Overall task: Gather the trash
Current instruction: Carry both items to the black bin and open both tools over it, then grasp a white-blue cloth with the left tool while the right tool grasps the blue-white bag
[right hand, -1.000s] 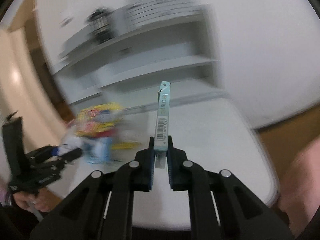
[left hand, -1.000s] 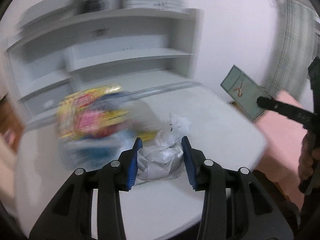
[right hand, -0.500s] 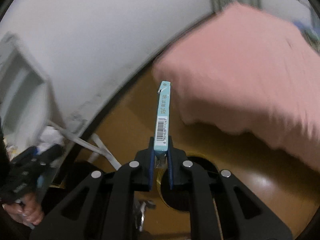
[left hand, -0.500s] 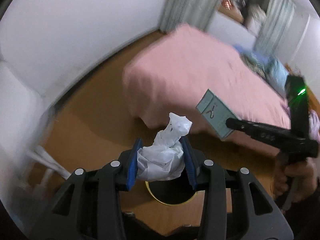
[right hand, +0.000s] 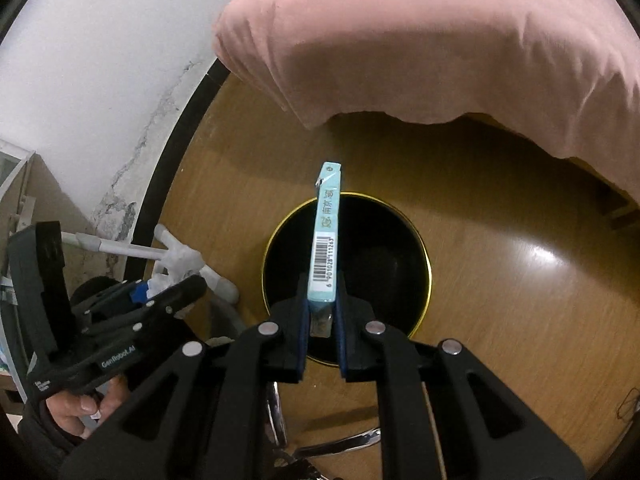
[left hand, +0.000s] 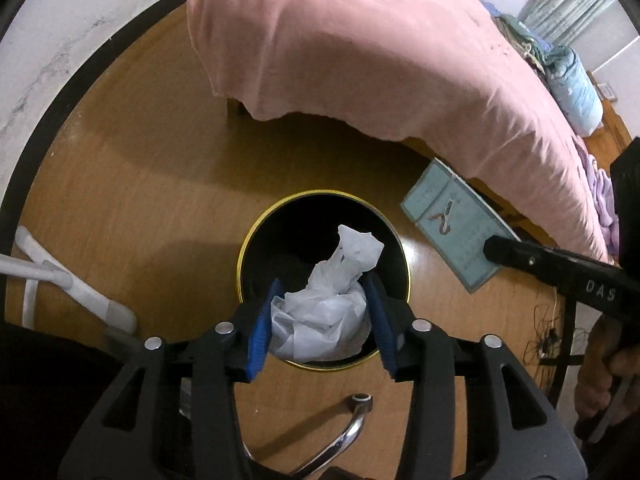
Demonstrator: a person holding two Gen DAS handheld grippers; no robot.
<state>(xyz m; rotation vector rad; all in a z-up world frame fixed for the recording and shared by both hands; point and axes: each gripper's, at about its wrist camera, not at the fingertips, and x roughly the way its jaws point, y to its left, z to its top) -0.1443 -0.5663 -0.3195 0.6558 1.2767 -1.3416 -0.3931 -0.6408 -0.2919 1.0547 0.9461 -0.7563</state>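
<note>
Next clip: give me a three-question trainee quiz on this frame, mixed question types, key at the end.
1. True or false: the right gripper is shut on a light blue carton with a barcode.
2. What lies between the fingers of the left gripper, whose jaws are opening?
A. a crumpled white plastic bag
B. a snack packet
C. a spoon
3. Fill in: both grippers hang over a black bin with a ____ rim.

Key:
1. True
2. A, the crumpled white plastic bag
3. Gold (yellow)
</note>
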